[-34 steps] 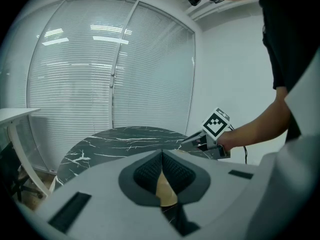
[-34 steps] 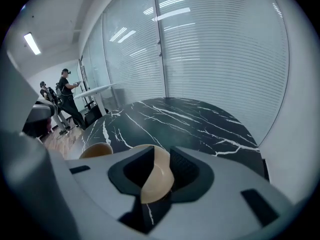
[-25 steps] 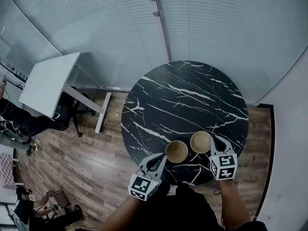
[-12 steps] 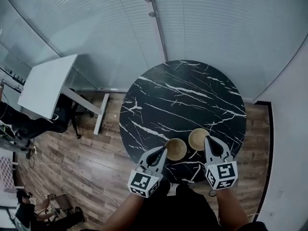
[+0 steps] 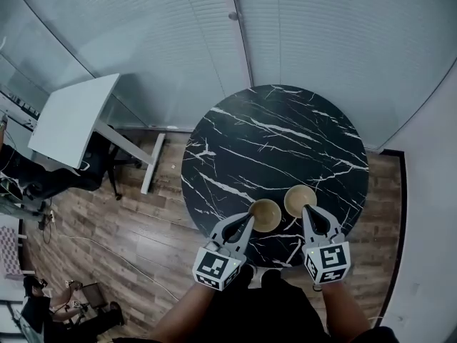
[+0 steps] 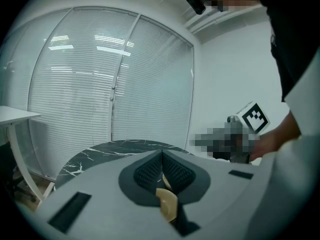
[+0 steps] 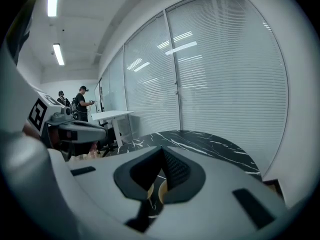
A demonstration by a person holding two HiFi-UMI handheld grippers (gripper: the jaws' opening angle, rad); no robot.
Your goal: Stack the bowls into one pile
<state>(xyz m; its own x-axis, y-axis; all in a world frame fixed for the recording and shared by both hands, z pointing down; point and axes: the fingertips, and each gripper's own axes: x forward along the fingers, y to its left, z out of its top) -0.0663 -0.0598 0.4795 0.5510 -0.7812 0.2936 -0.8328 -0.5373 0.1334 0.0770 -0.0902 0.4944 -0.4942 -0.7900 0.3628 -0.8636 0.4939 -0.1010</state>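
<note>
Head view: right gripper (image 5: 308, 211) pointing forward

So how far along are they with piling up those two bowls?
Nothing is stacked yet: the left bowl and the right bowl are side by side over the black marble table. In hand: the left gripper is shut on the left bowl's near rim; the right gripper is shut at the right bowl's rim, though whether it pinches it is unclear. Left to do: set one bowl inside the other.
</note>
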